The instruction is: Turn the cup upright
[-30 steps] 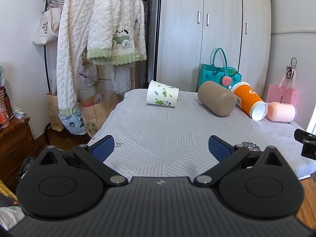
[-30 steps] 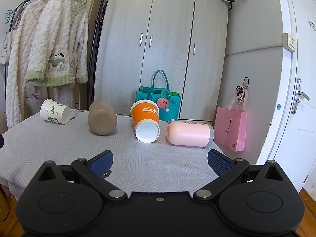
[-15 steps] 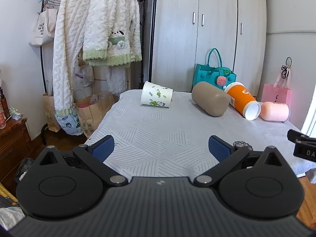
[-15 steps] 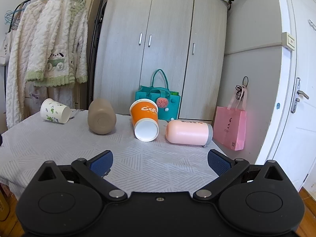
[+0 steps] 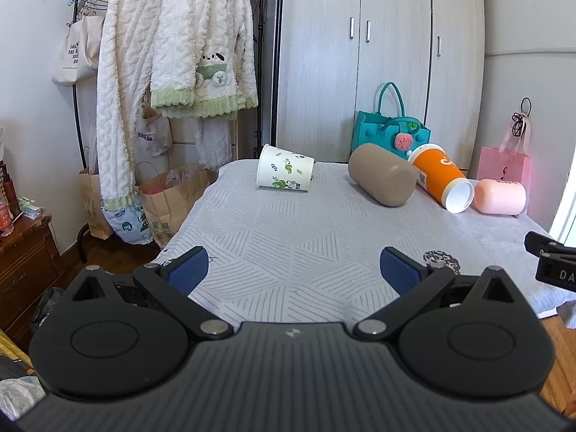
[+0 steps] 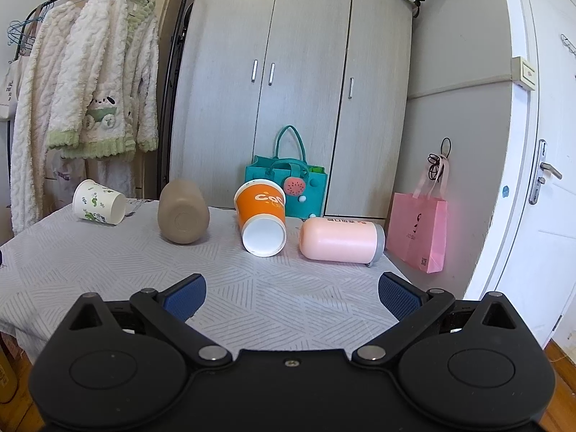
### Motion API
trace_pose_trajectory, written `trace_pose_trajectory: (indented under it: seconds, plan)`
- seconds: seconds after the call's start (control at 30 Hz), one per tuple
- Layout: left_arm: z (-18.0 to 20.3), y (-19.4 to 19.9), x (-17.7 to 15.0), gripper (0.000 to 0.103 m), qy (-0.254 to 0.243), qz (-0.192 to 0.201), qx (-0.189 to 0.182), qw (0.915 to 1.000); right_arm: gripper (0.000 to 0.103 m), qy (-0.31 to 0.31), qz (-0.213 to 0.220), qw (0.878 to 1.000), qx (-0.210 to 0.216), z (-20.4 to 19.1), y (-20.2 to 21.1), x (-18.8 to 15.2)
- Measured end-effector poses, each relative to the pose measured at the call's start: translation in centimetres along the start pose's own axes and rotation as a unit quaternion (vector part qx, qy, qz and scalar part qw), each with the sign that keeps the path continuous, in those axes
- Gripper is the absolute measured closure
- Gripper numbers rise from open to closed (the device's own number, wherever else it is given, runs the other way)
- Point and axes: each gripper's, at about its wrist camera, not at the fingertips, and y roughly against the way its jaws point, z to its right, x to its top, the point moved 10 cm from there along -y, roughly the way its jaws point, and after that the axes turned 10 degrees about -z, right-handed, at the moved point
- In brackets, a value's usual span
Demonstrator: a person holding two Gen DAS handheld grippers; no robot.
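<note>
Several cups lie on their sides along the far edge of a table with a grey patterned cloth [image 5: 295,237]. From left to right: a white paper cup with green leaves [image 5: 285,172] [image 6: 99,202], a tan cup [image 5: 382,179] [image 6: 183,211], an orange paper cup [image 5: 442,178] [image 6: 262,217] and a pink cup [image 5: 500,196] [image 6: 340,239]. My left gripper [image 5: 293,270] is open and empty above the near part of the table. My right gripper [image 6: 292,297] is open and empty, facing the orange and pink cups.
A grey wardrobe [image 6: 288,108] stands behind the table with a teal bag [image 6: 288,187] at its foot. A pink bag [image 6: 419,234] hangs at the right. A rack of white robes [image 5: 172,72] and paper bags [image 5: 165,198] stand left. A wooden cabinet [image 5: 21,252] is at far left.
The left view has drawn back and tilted slightly, so the cups sit a little lower and smaller. The right gripper has barely moved. Both grippers stay open.
</note>
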Motion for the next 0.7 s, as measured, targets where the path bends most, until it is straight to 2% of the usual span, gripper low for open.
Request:
trace_pose_trajectory:
  seconds: [0.6,0.7]
  plan:
    - [0.65,0.18,-0.09,0.000,-0.007,-0.003,-0.001,1.0000,0.000,-0.005,-0.006,1.000,0.003,0.35,0.04,-0.55]
    - [0.71,0.22,-0.10,0.000,-0.007,-0.005,-0.003,1.0000,0.000,0.002,-0.009,1.000,0.019,0.36,0.51,-0.59]
